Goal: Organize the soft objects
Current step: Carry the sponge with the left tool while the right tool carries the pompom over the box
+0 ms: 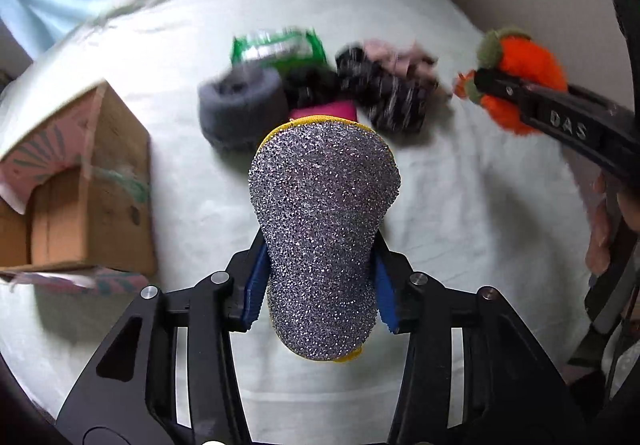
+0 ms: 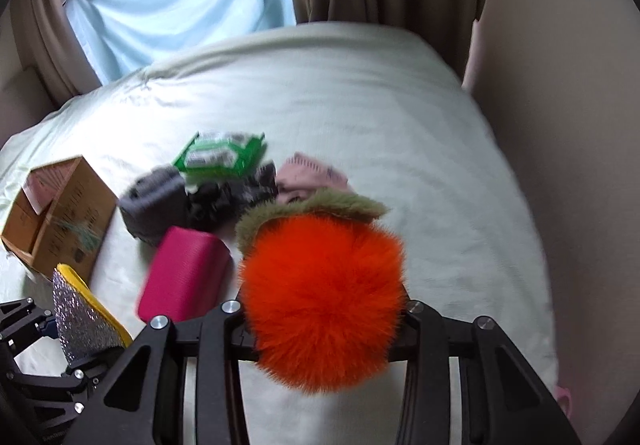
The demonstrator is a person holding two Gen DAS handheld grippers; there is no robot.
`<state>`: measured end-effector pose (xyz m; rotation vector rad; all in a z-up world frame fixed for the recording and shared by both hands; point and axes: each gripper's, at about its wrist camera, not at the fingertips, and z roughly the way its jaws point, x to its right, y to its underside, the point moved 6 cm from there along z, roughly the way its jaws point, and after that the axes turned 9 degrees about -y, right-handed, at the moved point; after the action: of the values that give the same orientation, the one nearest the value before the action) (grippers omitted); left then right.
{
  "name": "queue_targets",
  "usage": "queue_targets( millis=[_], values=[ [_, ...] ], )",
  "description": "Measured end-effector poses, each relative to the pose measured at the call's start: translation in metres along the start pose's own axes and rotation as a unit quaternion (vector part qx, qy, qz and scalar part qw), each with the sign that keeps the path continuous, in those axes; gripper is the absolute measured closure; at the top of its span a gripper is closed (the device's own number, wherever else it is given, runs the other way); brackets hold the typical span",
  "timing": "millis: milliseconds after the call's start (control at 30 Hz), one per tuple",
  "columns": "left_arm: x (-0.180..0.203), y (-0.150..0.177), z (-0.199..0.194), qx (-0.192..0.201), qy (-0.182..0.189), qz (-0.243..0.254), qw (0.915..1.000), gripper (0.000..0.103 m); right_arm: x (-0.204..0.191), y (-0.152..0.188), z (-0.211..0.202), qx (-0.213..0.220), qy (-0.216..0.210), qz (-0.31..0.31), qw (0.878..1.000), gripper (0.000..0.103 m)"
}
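A: Left wrist view first. What's the left gripper (image 1: 322, 281) doing?

B: Its blue pads (image 1: 256, 285) are clamped on the glittery sponge (image 1: 324, 229), held above the bed (image 1: 460, 213). The box (image 1: 80, 181) sits to the left, open. The pile (image 1: 312, 85) lies ahead, blurred.

A: And the right wrist view?

B: The right gripper (image 2: 324, 325) is closed around the orange plush (image 2: 324, 297), lifted off the sheet. Beyond it lie the pink case (image 2: 184, 279), the grey roll (image 2: 154, 201), the green packet (image 2: 220, 155) and other cloth items.

A: So which step?

B: Both items are picked and in carry, I'd say. Next, swing each to the box, lower over its opening, then let go, one after the other to avoid crowding.
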<state>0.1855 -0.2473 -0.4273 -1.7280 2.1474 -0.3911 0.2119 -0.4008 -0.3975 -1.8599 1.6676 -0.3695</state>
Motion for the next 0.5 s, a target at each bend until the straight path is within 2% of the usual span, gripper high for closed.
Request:
queue_targets(
  millis=[167, 333, 500],
  values=[
    [-0.017, -0.031, -0.05, 0.037, 0.011, -0.017, 0.9991, 0.061, -0.022, -0.027, -0.054, 0.032, 0.008, -0.004, 0.999, 0.066],
    [-0.059, -0.055, -0.106, 0.08, 0.013, -0.036, 0.9961, 0.061, -0.056, -0.056, -0.106, 0.062, 0.004, -0.001, 0.998, 0.066],
    [-0.11, -0.068, -0.151, 0.105, 0.017, -0.059, 0.9926, 0.061, -0.107, -0.081, -0.15, 0.085, 0.003, -0.004, 0.996, 0.066]
  ],
)
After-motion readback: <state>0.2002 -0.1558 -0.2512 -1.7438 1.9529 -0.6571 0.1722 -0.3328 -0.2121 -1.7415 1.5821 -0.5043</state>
